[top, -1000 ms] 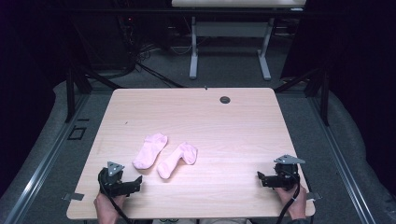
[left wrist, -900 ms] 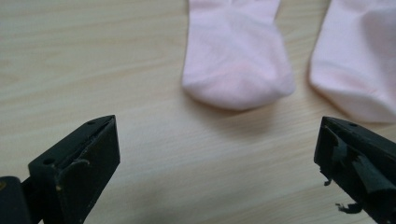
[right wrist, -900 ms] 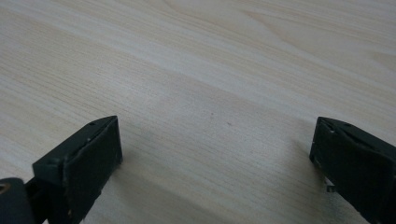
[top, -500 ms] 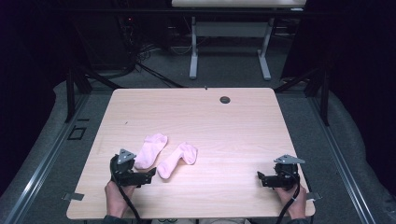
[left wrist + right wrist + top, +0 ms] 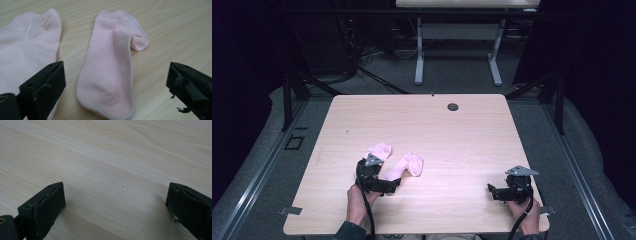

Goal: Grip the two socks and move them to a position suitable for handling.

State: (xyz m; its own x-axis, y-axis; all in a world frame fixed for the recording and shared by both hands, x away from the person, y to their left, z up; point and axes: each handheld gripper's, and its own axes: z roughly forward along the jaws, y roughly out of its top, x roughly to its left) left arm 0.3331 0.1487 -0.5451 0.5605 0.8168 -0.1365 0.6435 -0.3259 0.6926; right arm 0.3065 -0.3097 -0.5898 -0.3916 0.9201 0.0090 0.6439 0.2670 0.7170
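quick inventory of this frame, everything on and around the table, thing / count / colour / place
Light wooden table: 1, pale wood, centre of the high view.
Pink fabric socks: 2, pale pink, lying flat side by side on the table's near-left part; one partly behind the left claw, the other just right of it.
Round dark grommet: 1, dark, near the table's far edge.
White-legged table: 1, white legs, behind on the grey floor.
Black cables: several, black, on the floor at far left.
Left claw: 1, black, jaws open, one sock between them.
Right claw: 1, black, jaws open over bare wood at the near-right.
Hands: 2, left and right, at the near edge.
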